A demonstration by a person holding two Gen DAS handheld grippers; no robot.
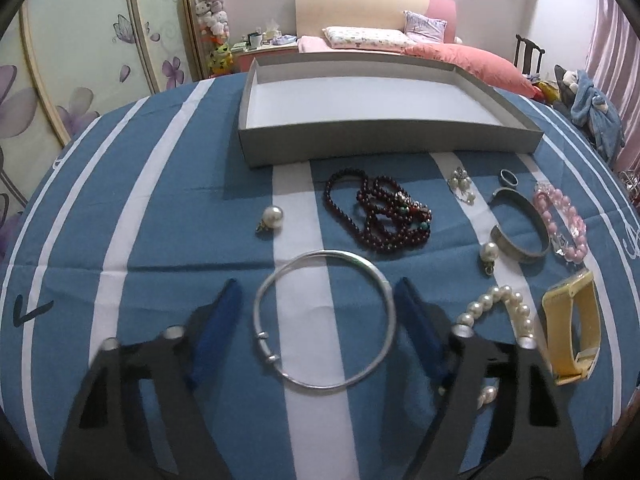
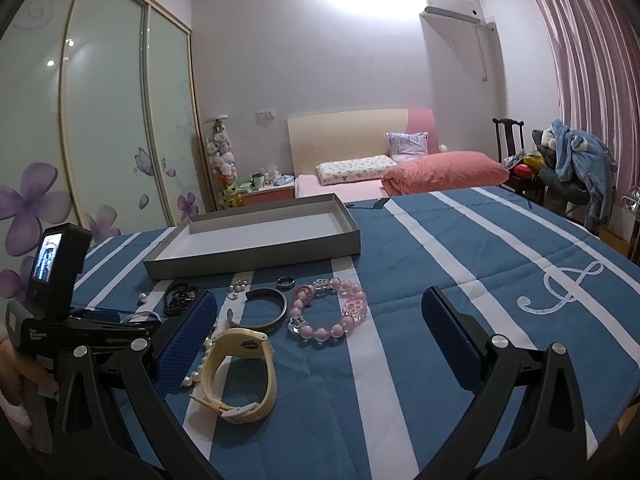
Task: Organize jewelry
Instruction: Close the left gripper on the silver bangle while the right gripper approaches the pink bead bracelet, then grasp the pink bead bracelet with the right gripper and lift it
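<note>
My left tongs (image 1: 316,300) point down at the blue-and-white striped cloth (image 1: 160,220) on the desk, their blue pads standing apart on either side of a thin silver bangle (image 1: 324,320). The right pad sits just beside the bangle's rim at 3 o'clock; the left pad is apart from it at 9 o'clock. Whether the right one touches I cannot tell, and nothing is gripped.

At 3 o'clock from the bangle lies a white pearl bracelet (image 1: 500,308), partly under my right finger, and beyond it a yellow watch (image 1: 572,328). At 1 o'clock a dark red bead necklace (image 1: 380,212) lies coiled. At 11 o'clock is a single pearl earring (image 1: 272,216); its match (image 1: 489,254) lies at 2 o'clock, beside an open silver cuff (image 1: 520,224). A pink bead bracelet (image 1: 560,220) touches the cuff's far side. Further off are a small pearl cluster (image 1: 462,186) and a dark ring (image 1: 509,178). At 12 o'clock, farthest on the cloth, stands a shallow grey tray (image 1: 384,144) with a white floor.

My right tongs (image 2: 320,328) are wide open and hold nothing, level over the cloth. Their left pad stands near the watch (image 2: 240,372), the pink bracelet (image 2: 328,312) lies ahead between the pads, and the tray (image 2: 256,252) sits at 11 o'clock.
</note>
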